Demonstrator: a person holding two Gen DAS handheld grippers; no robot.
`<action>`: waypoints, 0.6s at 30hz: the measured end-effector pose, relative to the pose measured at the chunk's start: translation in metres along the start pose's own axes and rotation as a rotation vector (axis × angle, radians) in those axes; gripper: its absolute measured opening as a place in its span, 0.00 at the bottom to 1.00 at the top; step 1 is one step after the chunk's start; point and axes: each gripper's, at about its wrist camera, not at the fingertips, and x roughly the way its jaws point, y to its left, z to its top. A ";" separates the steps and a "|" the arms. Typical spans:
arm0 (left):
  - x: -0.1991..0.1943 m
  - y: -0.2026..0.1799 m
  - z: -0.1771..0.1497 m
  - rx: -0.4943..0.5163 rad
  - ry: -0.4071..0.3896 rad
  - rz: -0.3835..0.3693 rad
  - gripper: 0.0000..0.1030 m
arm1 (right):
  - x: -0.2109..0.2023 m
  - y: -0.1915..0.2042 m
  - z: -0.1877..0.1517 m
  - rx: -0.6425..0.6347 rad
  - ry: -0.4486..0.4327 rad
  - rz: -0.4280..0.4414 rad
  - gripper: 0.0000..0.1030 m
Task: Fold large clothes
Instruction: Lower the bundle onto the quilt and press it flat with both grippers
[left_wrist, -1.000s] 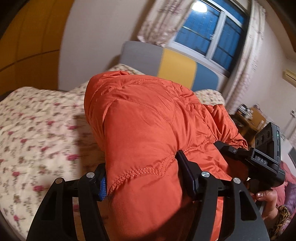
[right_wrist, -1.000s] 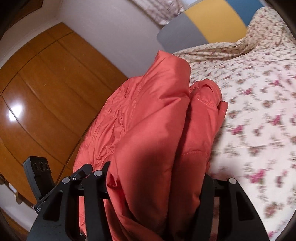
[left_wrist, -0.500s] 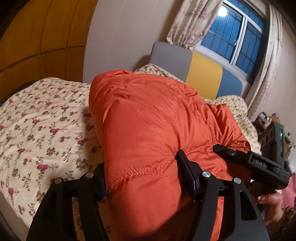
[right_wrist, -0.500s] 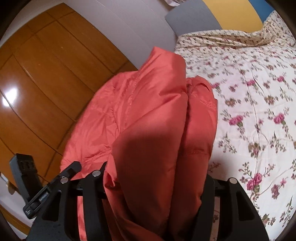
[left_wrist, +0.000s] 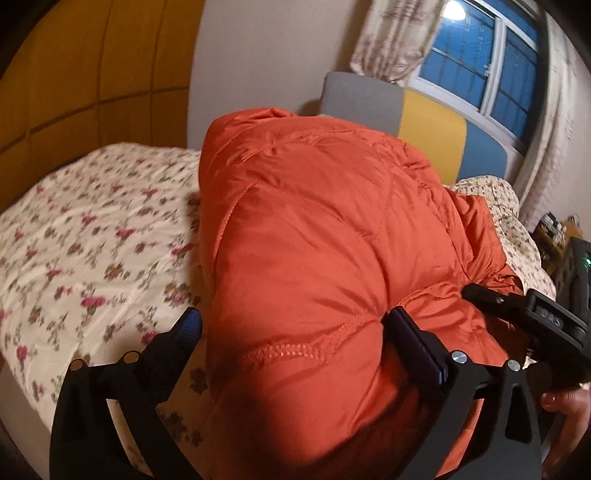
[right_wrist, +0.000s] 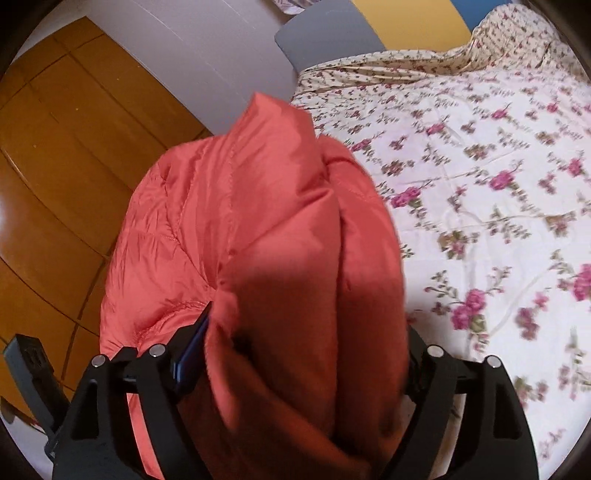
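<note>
An orange puffy quilted jacket (left_wrist: 317, 240) fills the middle of the left wrist view, bunched over the floral bed (left_wrist: 85, 229). My left gripper (left_wrist: 295, 332) has opened; its left finger (left_wrist: 188, 328) stands off the fabric, while the right finger (left_wrist: 413, 339) still touches the jacket's stitched hem. My right gripper (right_wrist: 306, 350) is shut on a thick folded bundle of the jacket (right_wrist: 258, 221), and it shows at the right of the left wrist view (left_wrist: 524, 310). The jacket's lower part is hidden behind both grippers.
The floral bedspread (right_wrist: 480, 184) spreads to the right in the right wrist view. A grey, yellow and blue headboard (left_wrist: 417, 114) stands at the far end under a window (left_wrist: 480, 62) with curtains. Wooden wardrobe doors (right_wrist: 55, 166) line the left side.
My left gripper's jaws have opened, and the left finger has come off the jacket. Both grippers have swung a little across the bed with the jacket; the right grip is unchanged.
</note>
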 end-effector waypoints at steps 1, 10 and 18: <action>-0.004 0.002 0.001 -0.016 0.016 0.002 0.97 | -0.006 0.002 0.000 -0.014 -0.005 -0.028 0.82; -0.038 -0.003 0.036 0.005 -0.020 0.074 0.97 | -0.059 0.045 0.027 -0.162 -0.208 -0.145 0.76; 0.021 -0.032 0.105 0.078 0.001 0.131 0.97 | 0.009 0.097 0.069 -0.285 -0.141 -0.108 0.71</action>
